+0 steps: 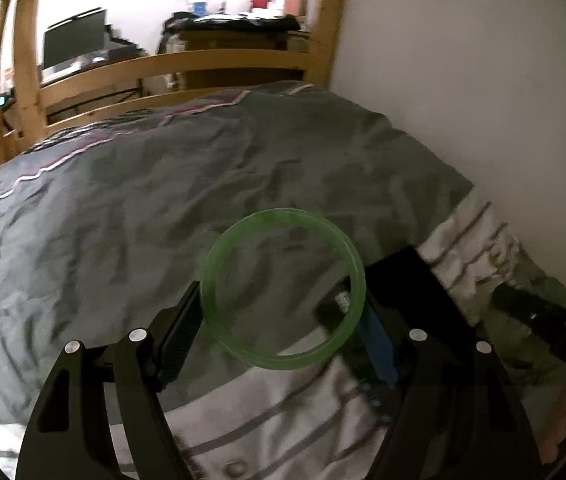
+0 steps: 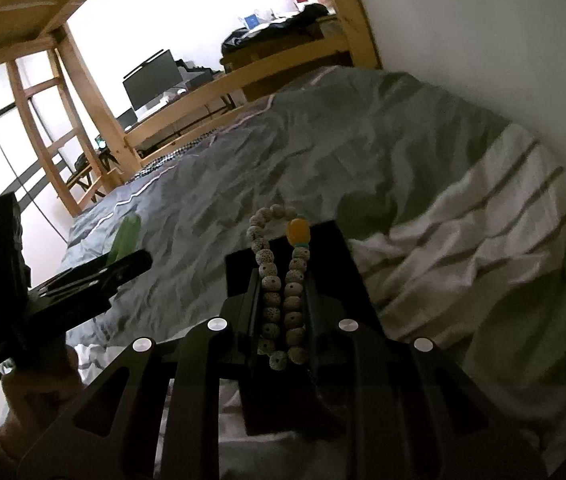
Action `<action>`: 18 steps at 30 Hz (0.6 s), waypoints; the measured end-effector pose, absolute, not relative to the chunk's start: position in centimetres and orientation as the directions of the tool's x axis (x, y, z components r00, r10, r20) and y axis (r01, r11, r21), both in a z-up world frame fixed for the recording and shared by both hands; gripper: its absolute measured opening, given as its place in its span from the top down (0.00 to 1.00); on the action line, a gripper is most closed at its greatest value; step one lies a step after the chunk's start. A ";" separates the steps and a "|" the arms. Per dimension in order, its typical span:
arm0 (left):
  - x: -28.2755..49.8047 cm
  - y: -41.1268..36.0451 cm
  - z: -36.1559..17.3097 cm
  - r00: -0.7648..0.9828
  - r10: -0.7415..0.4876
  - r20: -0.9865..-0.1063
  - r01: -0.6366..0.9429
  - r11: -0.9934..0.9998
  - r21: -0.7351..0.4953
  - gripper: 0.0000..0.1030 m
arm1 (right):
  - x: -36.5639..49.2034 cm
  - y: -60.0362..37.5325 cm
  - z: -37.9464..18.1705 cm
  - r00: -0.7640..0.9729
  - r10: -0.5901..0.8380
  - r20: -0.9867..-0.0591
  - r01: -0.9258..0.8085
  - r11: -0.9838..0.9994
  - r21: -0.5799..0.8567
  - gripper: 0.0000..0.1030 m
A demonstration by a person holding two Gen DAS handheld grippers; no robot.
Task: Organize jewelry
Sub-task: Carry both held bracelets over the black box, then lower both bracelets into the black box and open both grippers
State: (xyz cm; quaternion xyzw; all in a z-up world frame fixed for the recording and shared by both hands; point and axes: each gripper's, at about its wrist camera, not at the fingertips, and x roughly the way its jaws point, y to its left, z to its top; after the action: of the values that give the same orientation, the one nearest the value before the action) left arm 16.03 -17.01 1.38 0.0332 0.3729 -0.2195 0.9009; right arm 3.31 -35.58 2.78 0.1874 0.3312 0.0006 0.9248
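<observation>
The left claw (image 1: 283,312) holds a translucent green glass-like bangle (image 1: 283,288), its fingers braced against the ring's outer sides above the grey quilted bed cover (image 1: 143,208). Rigid, smooth and probably brittle, the bangle could slip; gripping across the rim seems wise. The right claw (image 2: 283,292) pinches a speckled cream bead bracelet with an amber bead (image 2: 279,280), flexible and light, best taken mid-strand.

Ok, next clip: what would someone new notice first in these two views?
Probably the translucent green bangle, held across its width between the left claw's fingers, above the grey duvet. Next, the speckled bead bracelet with one amber bead, pinched in the right claw over a black box.
</observation>
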 end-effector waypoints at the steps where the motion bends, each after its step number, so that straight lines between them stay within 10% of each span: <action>1: 16.0 -17.6 1.3 0.617 -0.383 -0.687 0.432 0.895 -0.111 0.30 | 3.2 -36.1 2.6 0.774 0.119 -0.622 0.135 0.929 0.345 0.80; 18: 16.6 -24.7 -2.7 0.452 -0.606 -0.655 0.608 0.746 -0.271 0.30 | 5.2 -37.5 -1.5 0.644 0.175 -0.745 0.143 0.929 0.341 0.80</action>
State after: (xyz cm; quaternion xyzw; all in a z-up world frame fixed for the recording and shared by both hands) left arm 16.62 -24.73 -2.74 0.0014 0.3837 -0.3564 0.8519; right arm 5.17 -37.51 -1.48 0.1882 0.4217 0.0091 0.8870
